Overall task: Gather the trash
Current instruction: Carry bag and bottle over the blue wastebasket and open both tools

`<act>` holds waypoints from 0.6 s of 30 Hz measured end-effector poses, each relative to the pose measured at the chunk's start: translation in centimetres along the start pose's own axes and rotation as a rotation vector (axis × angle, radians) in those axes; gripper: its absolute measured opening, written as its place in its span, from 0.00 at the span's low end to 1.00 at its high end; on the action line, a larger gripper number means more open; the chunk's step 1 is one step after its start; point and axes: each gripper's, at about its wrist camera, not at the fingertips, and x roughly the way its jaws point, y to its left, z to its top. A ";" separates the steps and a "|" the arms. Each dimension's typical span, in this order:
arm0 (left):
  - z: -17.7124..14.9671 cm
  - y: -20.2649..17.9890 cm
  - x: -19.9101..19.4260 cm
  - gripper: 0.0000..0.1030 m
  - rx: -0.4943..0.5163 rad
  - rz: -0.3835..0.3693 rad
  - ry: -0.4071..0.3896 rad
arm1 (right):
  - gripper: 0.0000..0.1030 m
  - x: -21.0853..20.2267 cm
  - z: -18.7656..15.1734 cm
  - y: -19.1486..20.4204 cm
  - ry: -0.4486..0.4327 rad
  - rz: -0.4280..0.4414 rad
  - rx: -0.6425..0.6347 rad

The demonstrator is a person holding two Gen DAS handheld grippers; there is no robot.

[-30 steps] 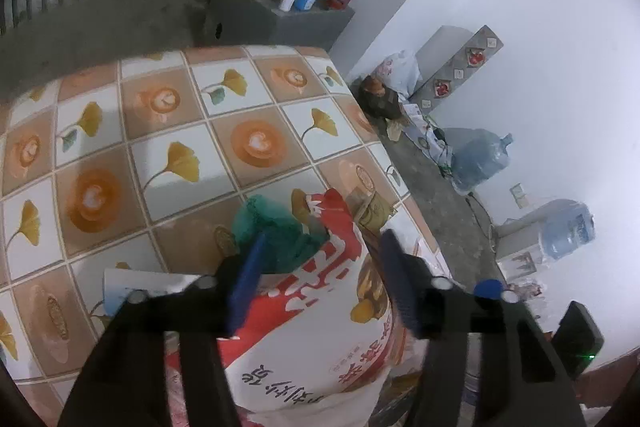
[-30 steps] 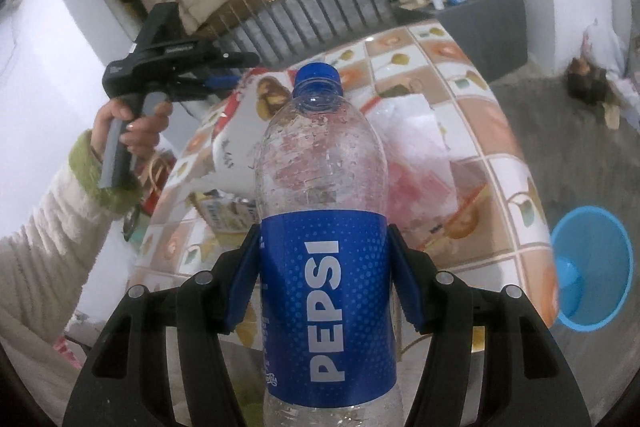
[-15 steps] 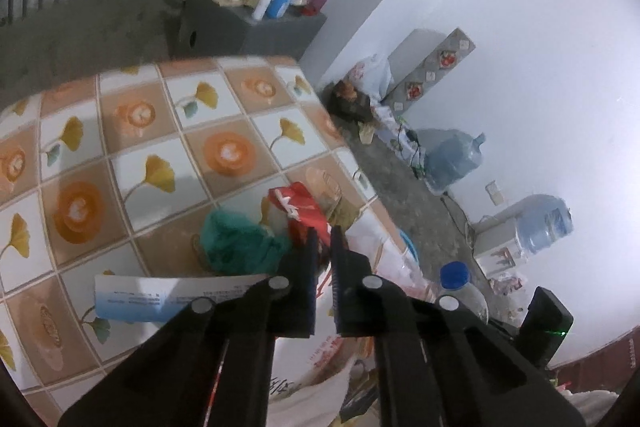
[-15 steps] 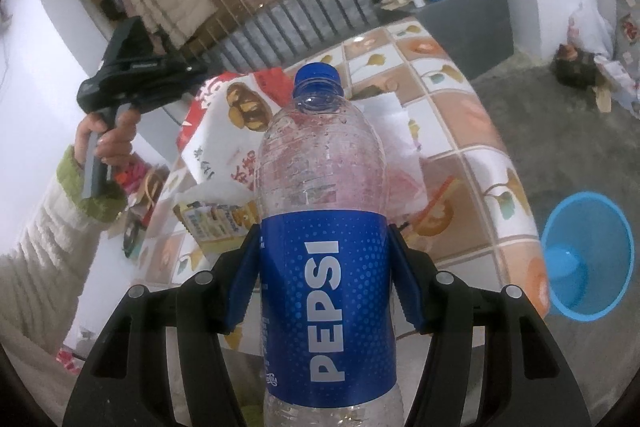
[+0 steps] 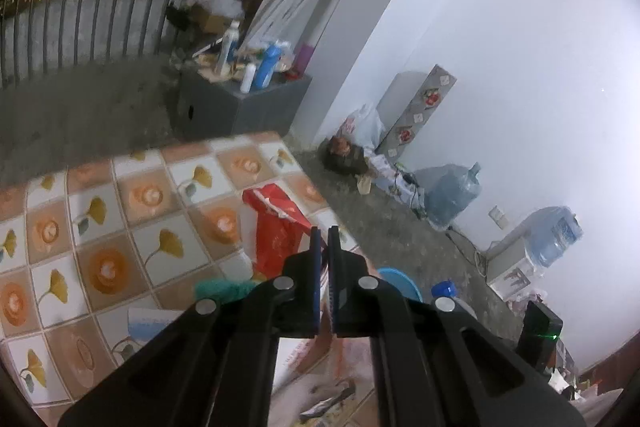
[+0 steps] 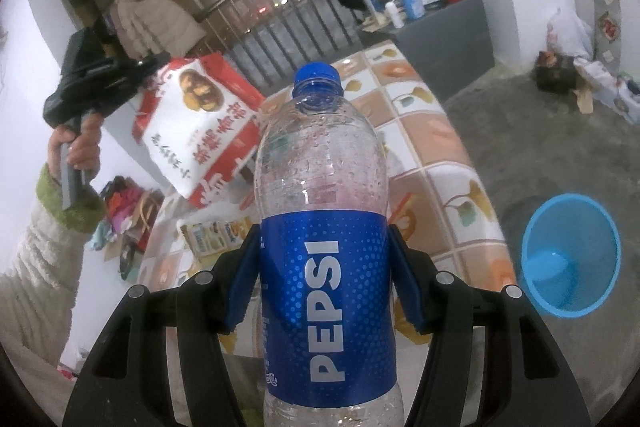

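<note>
Your left fingers (image 5: 323, 241) just snapped shut on the snack bag (image 6: 196, 123), lifting it upper left; right fingers (image 6: 324, 279) clamp the Pepsi bottle (image 6: 322, 227). Bin (image 6: 570, 255) next, probably.

Pepsi bottle (image 6: 326, 227) base cut off; snack bag (image 6: 196, 123) lettering seemingly blurred

Left tool (image 5: 323, 233) raised, jaws pinched nearly together; right tool (image 6: 325, 269) tilted downward, jaws spread wide
</note>
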 end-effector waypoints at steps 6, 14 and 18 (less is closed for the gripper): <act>1.5 -4.4 -1.5 0.02 0.043 -0.022 -0.065 | 0.55 -2.6 0.0 -1.6 -0.076 -0.030 0.039; 1.9 -13.9 0.9 0.01 0.133 -0.155 -0.066 | 0.55 -7.8 -1.2 -7.0 -0.187 -0.135 0.162; 1.3 -19.6 5.3 0.01 0.191 -0.234 0.001 | 0.55 -10.6 -2.5 -11.7 -0.247 -0.207 0.290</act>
